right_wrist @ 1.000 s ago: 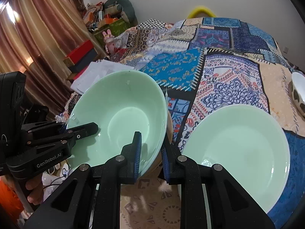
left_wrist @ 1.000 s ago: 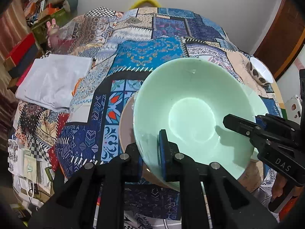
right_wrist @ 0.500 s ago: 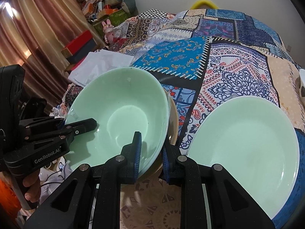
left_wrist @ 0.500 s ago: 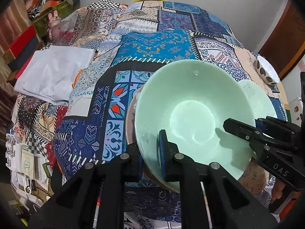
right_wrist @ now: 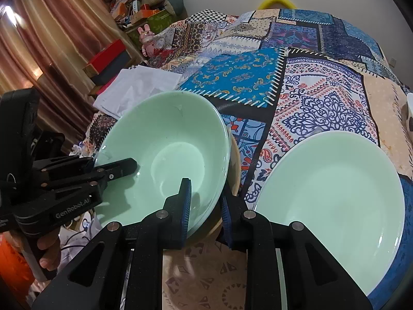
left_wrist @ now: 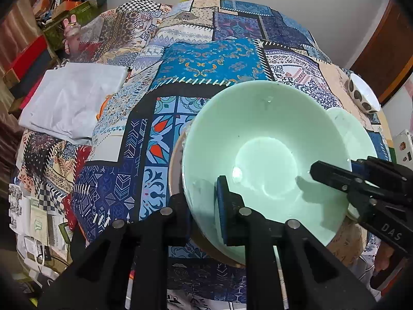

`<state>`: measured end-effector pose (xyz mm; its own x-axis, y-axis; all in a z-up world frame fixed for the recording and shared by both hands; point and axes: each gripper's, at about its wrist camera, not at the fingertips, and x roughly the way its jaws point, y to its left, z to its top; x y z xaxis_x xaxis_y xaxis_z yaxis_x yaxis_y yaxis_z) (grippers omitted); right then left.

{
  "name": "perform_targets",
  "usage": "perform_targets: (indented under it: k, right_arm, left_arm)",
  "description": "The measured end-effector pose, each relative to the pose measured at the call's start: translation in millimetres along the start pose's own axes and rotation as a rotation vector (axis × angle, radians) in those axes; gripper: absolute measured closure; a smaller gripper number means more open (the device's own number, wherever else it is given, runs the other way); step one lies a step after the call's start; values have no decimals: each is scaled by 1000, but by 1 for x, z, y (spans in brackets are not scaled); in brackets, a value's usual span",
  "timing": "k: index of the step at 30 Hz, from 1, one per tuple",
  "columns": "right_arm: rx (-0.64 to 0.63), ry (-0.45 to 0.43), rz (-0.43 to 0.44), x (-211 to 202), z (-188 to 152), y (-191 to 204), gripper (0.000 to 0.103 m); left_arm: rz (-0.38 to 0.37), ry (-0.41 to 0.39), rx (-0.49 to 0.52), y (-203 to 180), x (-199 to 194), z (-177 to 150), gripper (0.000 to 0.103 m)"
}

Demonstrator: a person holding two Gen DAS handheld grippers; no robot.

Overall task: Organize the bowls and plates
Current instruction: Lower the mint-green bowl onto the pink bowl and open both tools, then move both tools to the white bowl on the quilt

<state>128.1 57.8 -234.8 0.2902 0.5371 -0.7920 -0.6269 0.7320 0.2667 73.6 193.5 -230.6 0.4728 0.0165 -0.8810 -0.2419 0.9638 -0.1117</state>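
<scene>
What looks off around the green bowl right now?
The green bowl looks askew: it tilts, far rim high, over the tan plate beneath instead of sitting flat and centred. Left gripper and right gripper both pinch its near rim. The green plate lies flat; nothing looks spilled or broken.

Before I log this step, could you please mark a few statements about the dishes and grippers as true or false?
1. The green bowl sits on top of a tan plate. True.
2. The green plate is stacked under the green bowl. False: it lies beside the bowl on the quilt.
3. The left gripper and the right gripper each have the green bowl's rim between their fingers. True; both sets of jaws have just been opening slightly, with the rim between them.
4. The folded white cloth lies in the green plate. False: it lies on the quilt beyond the bowl, and nothing is in the plate.
</scene>
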Motion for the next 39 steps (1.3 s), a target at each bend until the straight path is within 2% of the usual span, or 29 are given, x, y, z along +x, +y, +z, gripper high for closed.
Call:
perform_targets:
  k: [8,11,18,21,25,30,36,39]
  right_arm:
    - [1,-6,-2,-4,1,-2,81]
    - [-8,-17,-20,-8,0,-1,81]
    - [-28,-19,-50,-8,-2,-5,80]
    - [-19,-17,-51,-5,-4,-7,80]
    - [13,-21,-17,-8,-5,-13,80]
    - [-15,-57,-27,-21,-3,-8,80]
    - [-45,-99,-51,-40,-1,-10,80]
    - [-33,-120,-51,-50,1,-17,79]
  left_arm:
    - [19,2,26,-5,2,-1,83]
    - [9,25,32,-8,8,-1,83]
    - [59,10,74,-18,6,-2,82]
    - [59,21,78,-17,3,1,82]
    - [20,32,51,-11,-4,6,74]
    - [10,35,15,-7,-10,10,72]
    - [35,-36,23,-11,-34,17,65]
    - [-12,-91,42,-20,-54,25,61]
